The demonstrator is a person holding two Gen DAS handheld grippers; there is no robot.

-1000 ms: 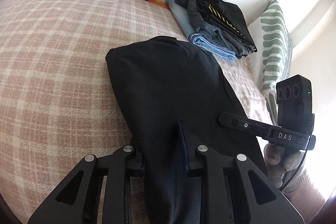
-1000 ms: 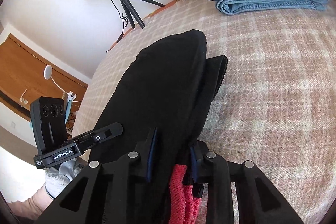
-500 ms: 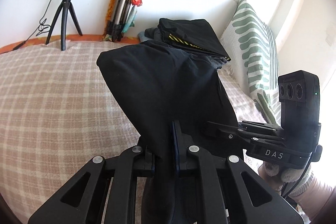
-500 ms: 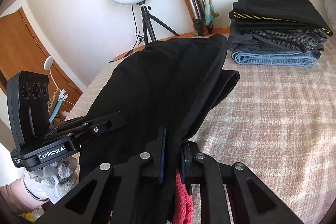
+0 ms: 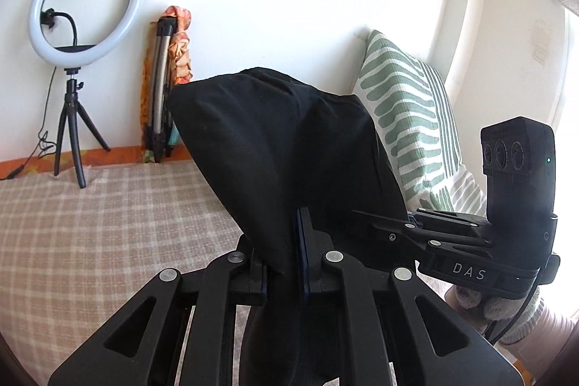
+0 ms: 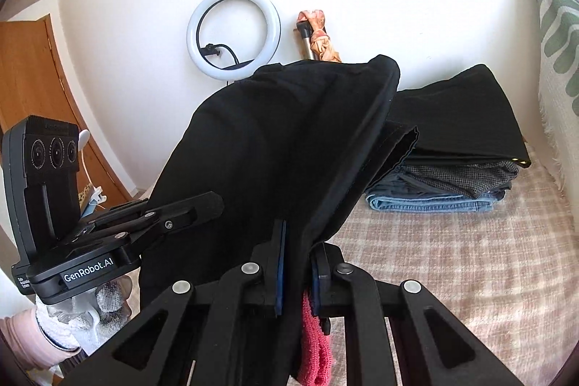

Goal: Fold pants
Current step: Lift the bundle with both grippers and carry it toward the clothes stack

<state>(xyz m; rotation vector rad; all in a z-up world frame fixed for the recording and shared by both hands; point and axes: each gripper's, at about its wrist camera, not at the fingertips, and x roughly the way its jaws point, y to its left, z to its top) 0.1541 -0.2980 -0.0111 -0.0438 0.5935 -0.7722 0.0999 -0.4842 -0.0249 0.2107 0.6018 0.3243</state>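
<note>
Black pants (image 5: pixel 289 147), folded over, hang lifted off the bed (image 5: pixel 90 223), pinched between both of our claws. In the right wrist view the same pants (image 6: pixel 275 147) rise as a dark slope in front of the lens, with one folded edge sticking out to the right side toward the clothes pile.

Our left claw (image 5: pixel 284 263) is clamped narrow on the pants, the cloth bunched between its two fingers and draping down past them. Our right claw (image 6: pixel 296 266) is likewise closed tight on the pants; a strip of pink-red knit fabric (image 6: pixel 315 342) hangs just under its fingers, touching the black cloth. What that strip belongs to, we cannot tell.

From each wrist we see the other claw just beside the pants, held by a gloved hand (image 6: pixel 83 306).

Bed cover: beige and white plaid. At the far side, a pile of folded clothes (image 6: pixel 452 154) sits on the bed, black on top, grey below, blue denim at the bottom. Green-and-white patterned pillow (image 5: pixel 409 118) leans at the wall beside it. Ring light (image 5: pixel 83 2) on a small tripod stands by the white wall, a folded stand wrapped in orange cloth (image 5: pixel 173 67) next to it. Wooden door (image 6: pixel 32 89) at far left.
</note>
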